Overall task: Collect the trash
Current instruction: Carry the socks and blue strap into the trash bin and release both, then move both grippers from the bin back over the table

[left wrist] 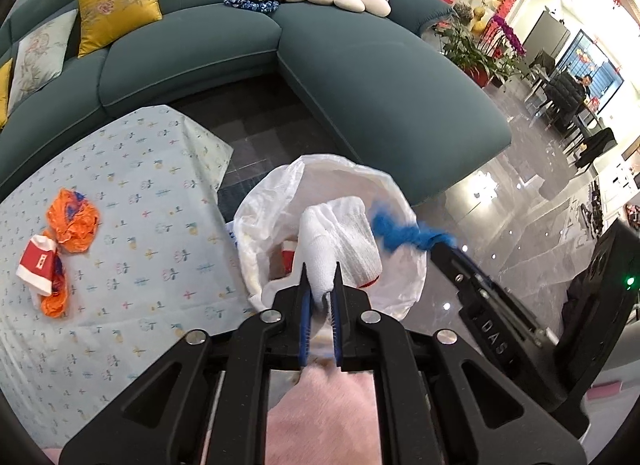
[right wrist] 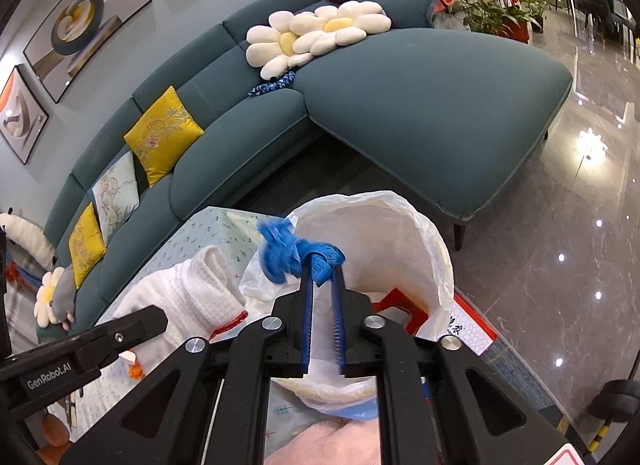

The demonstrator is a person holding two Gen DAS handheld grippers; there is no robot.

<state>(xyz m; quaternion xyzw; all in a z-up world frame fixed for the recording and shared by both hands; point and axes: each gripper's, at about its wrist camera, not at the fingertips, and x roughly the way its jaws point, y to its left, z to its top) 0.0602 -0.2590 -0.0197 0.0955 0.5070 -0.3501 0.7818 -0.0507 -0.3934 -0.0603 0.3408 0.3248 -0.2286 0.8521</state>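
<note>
My left gripper is shut on a white knitted glove and holds it over the open mouth of a bin lined with a white trash bag. My right gripper is shut on a crumpled blue piece of trash and holds it over the bag's rim. The blue trash and the right gripper also show in the left wrist view, to the right of the glove. The glove shows at left in the right wrist view. Red-and-white packaging lies inside the bag.
A table with a pale flowered cloth stands left of the bin. On it lie crumpled orange wrappers and a red-and-white wrapper. A teal sectional sofa with cushions curves behind. Glossy floor lies to the right.
</note>
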